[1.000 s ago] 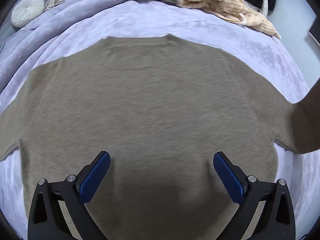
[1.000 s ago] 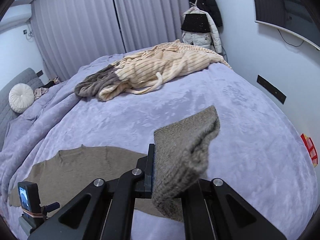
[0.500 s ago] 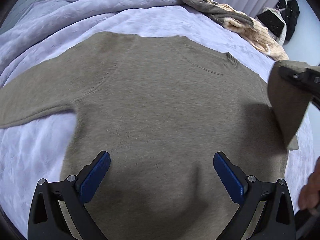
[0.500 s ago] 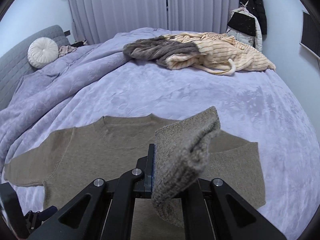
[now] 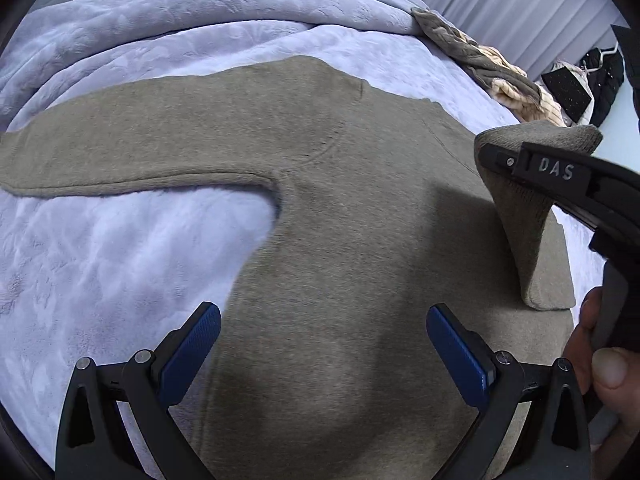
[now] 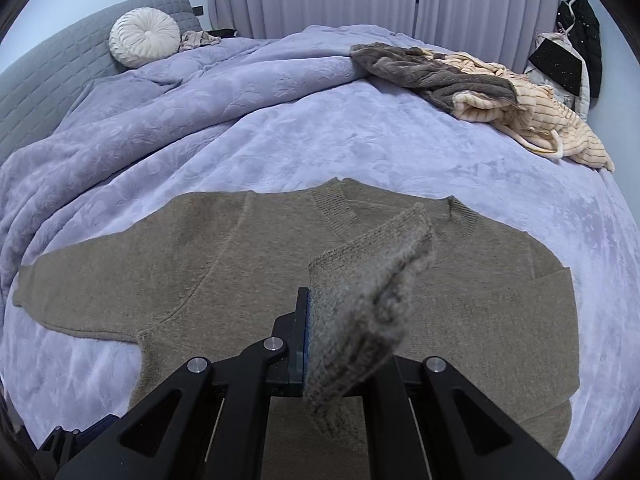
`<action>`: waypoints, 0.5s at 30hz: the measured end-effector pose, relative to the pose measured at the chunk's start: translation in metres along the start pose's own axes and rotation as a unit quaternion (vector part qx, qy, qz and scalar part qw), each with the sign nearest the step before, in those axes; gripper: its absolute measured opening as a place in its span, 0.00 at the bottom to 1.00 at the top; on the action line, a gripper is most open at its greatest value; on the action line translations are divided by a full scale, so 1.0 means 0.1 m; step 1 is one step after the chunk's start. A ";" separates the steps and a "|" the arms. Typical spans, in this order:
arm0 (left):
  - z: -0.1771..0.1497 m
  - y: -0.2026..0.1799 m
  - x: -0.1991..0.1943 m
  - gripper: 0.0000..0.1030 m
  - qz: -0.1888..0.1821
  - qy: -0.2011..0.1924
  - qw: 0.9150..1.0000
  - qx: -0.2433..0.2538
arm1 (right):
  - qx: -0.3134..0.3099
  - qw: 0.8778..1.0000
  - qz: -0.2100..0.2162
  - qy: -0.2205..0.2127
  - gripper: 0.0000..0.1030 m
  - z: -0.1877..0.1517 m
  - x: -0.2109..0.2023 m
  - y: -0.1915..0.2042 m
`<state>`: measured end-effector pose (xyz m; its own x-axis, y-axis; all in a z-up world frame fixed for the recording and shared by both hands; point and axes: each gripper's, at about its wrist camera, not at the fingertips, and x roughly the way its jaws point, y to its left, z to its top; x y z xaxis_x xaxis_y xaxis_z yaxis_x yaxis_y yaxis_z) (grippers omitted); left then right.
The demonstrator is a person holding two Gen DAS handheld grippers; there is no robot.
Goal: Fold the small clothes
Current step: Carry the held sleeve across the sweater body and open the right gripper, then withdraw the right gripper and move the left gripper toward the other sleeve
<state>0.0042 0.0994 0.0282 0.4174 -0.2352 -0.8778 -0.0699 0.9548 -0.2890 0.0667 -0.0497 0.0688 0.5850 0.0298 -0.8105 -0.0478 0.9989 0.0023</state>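
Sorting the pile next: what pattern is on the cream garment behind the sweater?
Thin dark stripes on the cream garment, clearest in the right wrist view.

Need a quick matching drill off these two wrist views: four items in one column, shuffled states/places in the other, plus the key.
Items
1. olive-brown knit sweater
2. ribbed sleeve cuff of that sweater
3. left gripper
4. round white pleated cushion

States/places
A. open, above the sweater's lower body
B. against the grey quilted headboard
C. clamped in the right gripper, lifted over the sweater's body
D. spread flat on the lavender blanket, one sleeve out to the side

Pairs: 1-D, 2-C, 3-A, 4-B
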 end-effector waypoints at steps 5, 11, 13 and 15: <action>0.01 0.02 -0.02 1.00 0.000 -0.004 1.000 -0.005 | -0.011 0.999 0.027 0.040 0.15 -0.05 0.22 0.11; -0.02 -0.07 -0.13 1.00 0.015 -0.022 1.000 0.007 | -0.017 0.994 0.106 0.010 0.71 0.00 -0.01 0.00; -0.01 -0.12 -0.17 1.00 0.014 -0.027 0.999 0.013 | -0.003 0.995 0.100 -0.012 0.71 0.01 -0.18 -0.22; 0.03 -0.26 -0.19 1.00 0.007 -0.031 0.999 0.030 | 0.022 0.996 0.088 -0.021 0.71 -0.03 -0.28 -0.59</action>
<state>0.0008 0.0799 0.0530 0.4720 -0.2111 -0.8559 -0.0232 0.9676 -0.2514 0.0510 -0.1095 0.0898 0.6047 0.2049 -0.7697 -0.1173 0.9787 0.1683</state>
